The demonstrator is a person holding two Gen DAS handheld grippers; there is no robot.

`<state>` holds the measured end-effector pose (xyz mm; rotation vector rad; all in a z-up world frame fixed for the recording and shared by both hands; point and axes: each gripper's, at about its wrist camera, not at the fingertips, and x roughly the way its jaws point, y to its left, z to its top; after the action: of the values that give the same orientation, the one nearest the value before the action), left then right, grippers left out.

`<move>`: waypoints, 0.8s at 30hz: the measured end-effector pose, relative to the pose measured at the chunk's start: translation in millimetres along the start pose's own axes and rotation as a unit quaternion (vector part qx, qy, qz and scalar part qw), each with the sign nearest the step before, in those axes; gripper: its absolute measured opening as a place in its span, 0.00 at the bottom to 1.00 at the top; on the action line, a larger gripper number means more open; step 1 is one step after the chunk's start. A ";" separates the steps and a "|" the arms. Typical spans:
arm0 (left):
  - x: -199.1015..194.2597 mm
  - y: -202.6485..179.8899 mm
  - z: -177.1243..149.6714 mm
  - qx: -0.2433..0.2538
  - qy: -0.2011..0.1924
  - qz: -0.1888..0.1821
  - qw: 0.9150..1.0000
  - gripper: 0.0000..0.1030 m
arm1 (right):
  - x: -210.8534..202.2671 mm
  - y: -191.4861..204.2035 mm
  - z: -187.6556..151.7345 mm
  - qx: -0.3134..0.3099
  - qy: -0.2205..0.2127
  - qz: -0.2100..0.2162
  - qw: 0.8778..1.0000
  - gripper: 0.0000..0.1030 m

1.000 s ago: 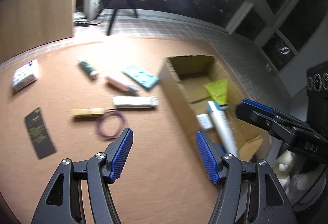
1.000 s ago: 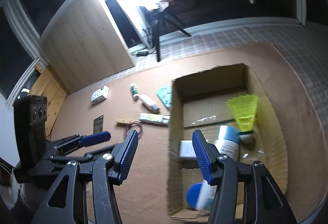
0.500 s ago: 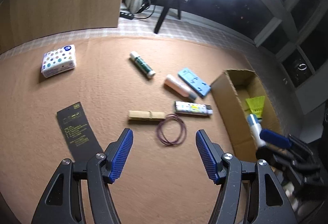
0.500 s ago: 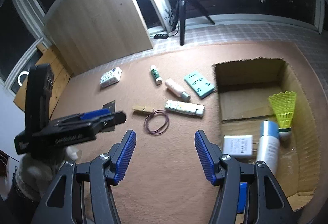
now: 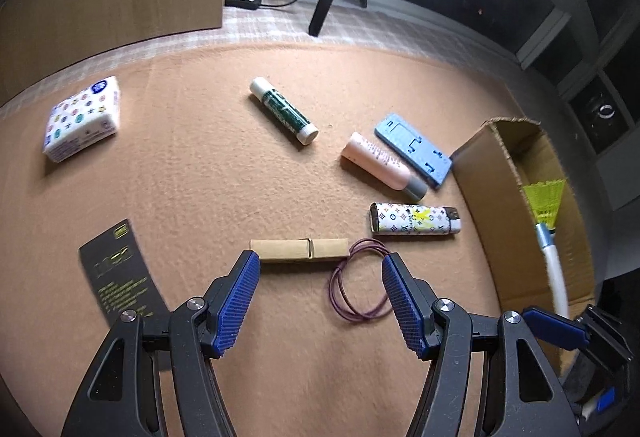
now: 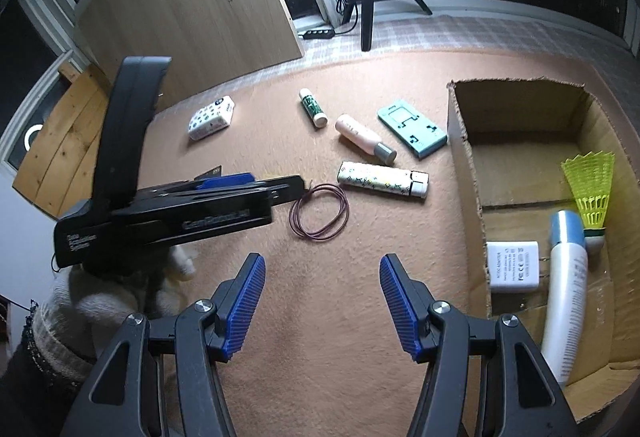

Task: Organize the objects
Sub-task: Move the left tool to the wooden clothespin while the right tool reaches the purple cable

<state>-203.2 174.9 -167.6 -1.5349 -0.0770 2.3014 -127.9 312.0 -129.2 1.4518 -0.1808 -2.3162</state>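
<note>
With its jaws apart and empty, the left hand-held gripper (image 5: 318,295) hovers near the wooden clothespin (image 5: 299,249), which it must straddle next, left of the open brown cardboard box (image 5: 480,173).

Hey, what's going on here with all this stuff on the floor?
A person holding a gripper in each hand is tidying small items into a cardboard box. A shuttlecock, a white tube and a charger are already inside. The left gripper is open above the clothespin and the wire loop, holding nothing. The right gripper is open and empty too. A lighter, pink bottle and tissue pack still lie out.
</note>
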 end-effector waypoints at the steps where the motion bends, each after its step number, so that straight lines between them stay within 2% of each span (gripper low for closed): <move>1: 2.7 -1.2 0.4 0.004 0.001 0.004 1.000 0.65 | 1.9 -0.1 0.1 0.001 0.001 -0.001 1.000 0.54; 8: 15.9 -2.6 5.4 0.019 0.005 0.033 0.999 0.65 | 13.2 -0.9 2.8 0.006 0.009 -0.004 1.000 0.54; 18: 18.9 11.3 7.9 0.023 0.003 0.053 0.998 0.65 | 34.1 3.9 8.4 -0.003 0.024 -0.009 1.000 0.54; 24: 10.1 24.1 8.3 0.004 -0.003 0.033 0.999 0.65 | 58.3 11.7 14.7 -0.028 0.037 -0.028 0.999 0.54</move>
<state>-220.7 157.2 -179.1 -1.5488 -0.0182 2.3529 -160.1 276.7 -167.5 1.5300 -0.0549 -2.2885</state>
